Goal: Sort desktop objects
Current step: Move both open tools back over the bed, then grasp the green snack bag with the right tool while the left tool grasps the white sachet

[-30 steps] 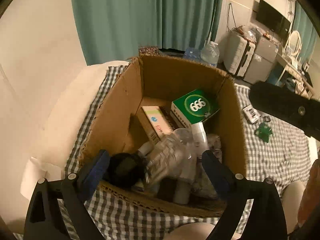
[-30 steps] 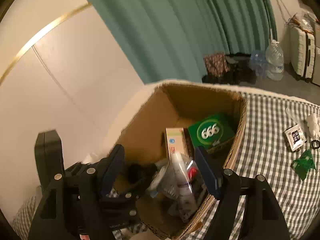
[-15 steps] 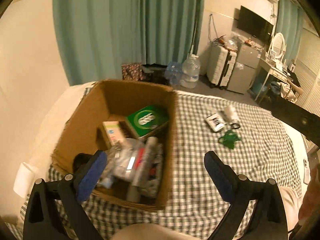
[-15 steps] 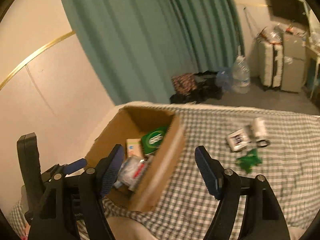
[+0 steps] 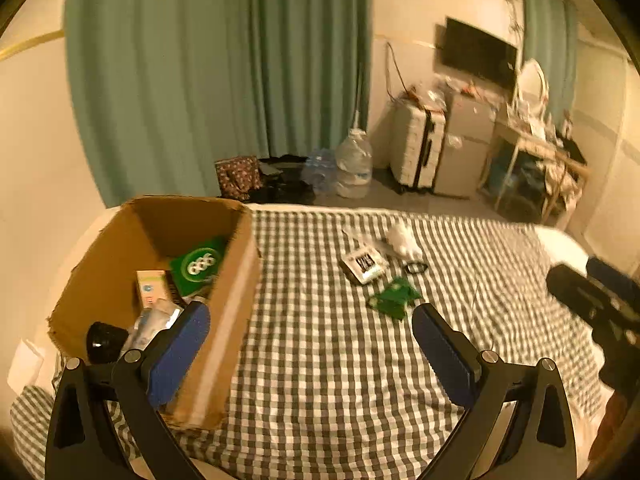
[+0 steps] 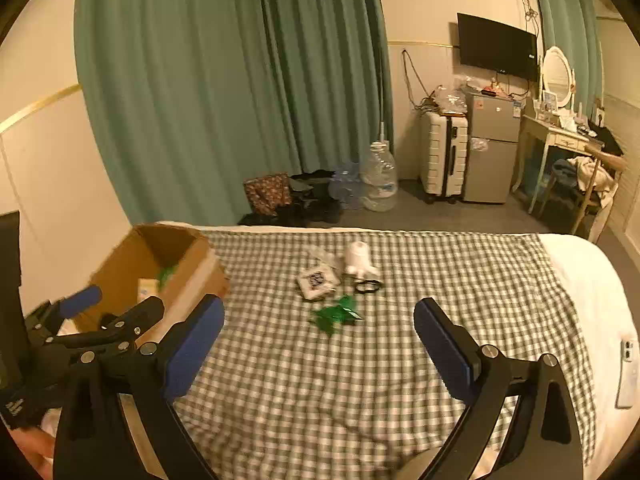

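1. Nearest: left gripper, blue pads spread wide and opening, nothing between them; right gripper, likewise wide and opening, empty.
2. Beside the left gripper: one cardboard box on the checked cloth, holding one green carton, one pale carton, one black round item and clear wrappers, uncounted.
3. Mid-cloth, well apart from the box: one green packet, one black ring, one small printed pack, one white bottle, clustered close.
4. Far: two teal curtains, one suitcase, one small fridge, one wall television, one oval mirror.
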Demonstrator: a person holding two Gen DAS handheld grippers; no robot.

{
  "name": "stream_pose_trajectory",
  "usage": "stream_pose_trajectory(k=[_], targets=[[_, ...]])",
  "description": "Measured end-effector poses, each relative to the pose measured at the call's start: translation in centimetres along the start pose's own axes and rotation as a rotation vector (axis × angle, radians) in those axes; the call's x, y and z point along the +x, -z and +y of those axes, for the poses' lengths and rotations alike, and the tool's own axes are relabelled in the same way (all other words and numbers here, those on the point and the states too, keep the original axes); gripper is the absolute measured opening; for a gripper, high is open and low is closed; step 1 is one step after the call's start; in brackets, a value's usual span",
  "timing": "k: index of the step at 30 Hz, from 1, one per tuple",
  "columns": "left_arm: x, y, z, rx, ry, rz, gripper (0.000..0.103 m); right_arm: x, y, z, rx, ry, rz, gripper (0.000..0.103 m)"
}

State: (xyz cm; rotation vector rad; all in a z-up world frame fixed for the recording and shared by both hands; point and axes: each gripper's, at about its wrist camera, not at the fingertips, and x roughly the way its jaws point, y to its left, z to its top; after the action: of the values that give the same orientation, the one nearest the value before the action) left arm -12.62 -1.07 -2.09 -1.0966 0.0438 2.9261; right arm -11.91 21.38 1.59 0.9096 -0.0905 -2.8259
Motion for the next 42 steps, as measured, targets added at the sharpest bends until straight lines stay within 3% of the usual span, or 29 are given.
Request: stream_pose_trajectory(k=[5,14,18,21,24,28,31,33,34,37,42], targets=[[3.0,0.9,-1.7,0.054,-0.036,0.051,0.103,2.5,1.6,-2.6,0.050,0.011,0.006,0.096],[9.8,3.0,-0.6,0.012,-0.059,0.134,0.103,9.7,5.6,-3.6,0.044,-0.034,0.123,0.096],[13.1,3.7,-0.3,-0.006,-0.053,0.169,0.103,13.3,6.0,-3.2,0.021,-0.050,0.148,0.096],[15.4,3.9,0.4,-0.024,-0.096,0.183,0.103,16.6,5.7,-3.1,0.011,-0.063,0.169,0.096],[17.6,3.9,1.3,-0.049,-0.063,0.203,0.103,20.2,5.2,-3.2,0.018,-0.082,0.201,0.096],[19.5,3.9,0.6,-0.008,-0.066,0.176,0.103,24.0,5.3,-3.1,0.022,-0.093,0.249,0.096],[20.9,3.5,0.0,0.024,-0.089,0.160,0.103,26.7,5.6,-2.8,-0.004,-0.078,0.300,0.084],[22.0,3.3,-0.1,0.019,-0.080,0.172,0.103,28.1,6.1,-2.9,-0.003,-0.098,0.351,0.054],[22.5,3.1,0.0,0.012,-0.074,0.179,0.103,28.5,6.4,-3.0,-0.007,-0.119,0.369,0.049],[23.6,2.5,-0.2,-0.005,-0.053,0.194,0.103,27.9,6.0,-3.7,0.014,-0.152,0.359,0.044],[24.4,0.5,-2.3,-0.008,0.033,0.158,0.103,26.3,5.5,-7.1,0.056,-0.067,0.330,0.043]])
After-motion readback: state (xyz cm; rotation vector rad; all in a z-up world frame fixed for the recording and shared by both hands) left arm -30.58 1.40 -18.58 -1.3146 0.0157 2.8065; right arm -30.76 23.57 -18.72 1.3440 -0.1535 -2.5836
